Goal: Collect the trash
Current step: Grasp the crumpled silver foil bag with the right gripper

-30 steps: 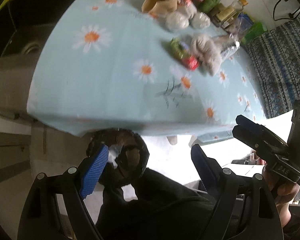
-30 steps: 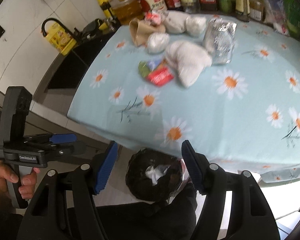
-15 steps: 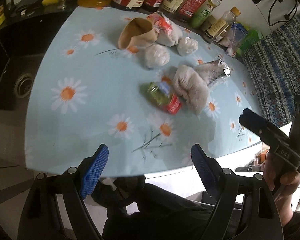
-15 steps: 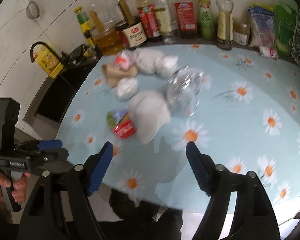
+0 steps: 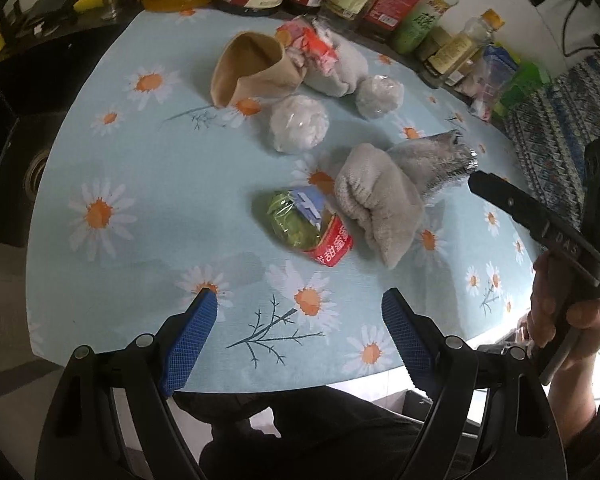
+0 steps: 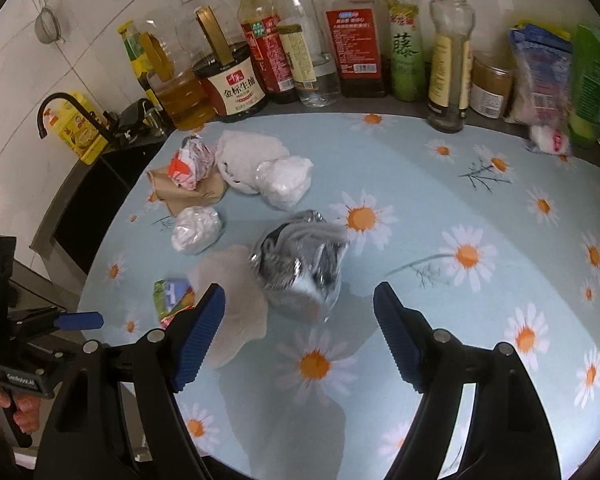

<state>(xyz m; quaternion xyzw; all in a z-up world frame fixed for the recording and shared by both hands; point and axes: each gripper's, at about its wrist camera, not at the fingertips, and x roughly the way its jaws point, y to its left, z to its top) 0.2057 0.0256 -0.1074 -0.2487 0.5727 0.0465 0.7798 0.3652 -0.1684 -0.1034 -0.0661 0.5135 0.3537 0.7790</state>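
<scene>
Two hand-held grippers spread and empty, left, right, foil wrapper long axis pointing toward right one.

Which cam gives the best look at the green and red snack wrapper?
Left wrist. The green and red snack wrapper lies whole and sharp near mid-frame, beside the grey cloth. In the right wrist view the wrapper shows only in part, at the left, cut off by a blue finger pad and the cloth.

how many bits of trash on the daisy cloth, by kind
white wads wrapped in clear film: 2
grey-beige cloth bundles: 2
silver foil bag: 1
green and red wrapper: 1
red and white wrapper: 1
brown paper bag: 1
total: 8
</scene>
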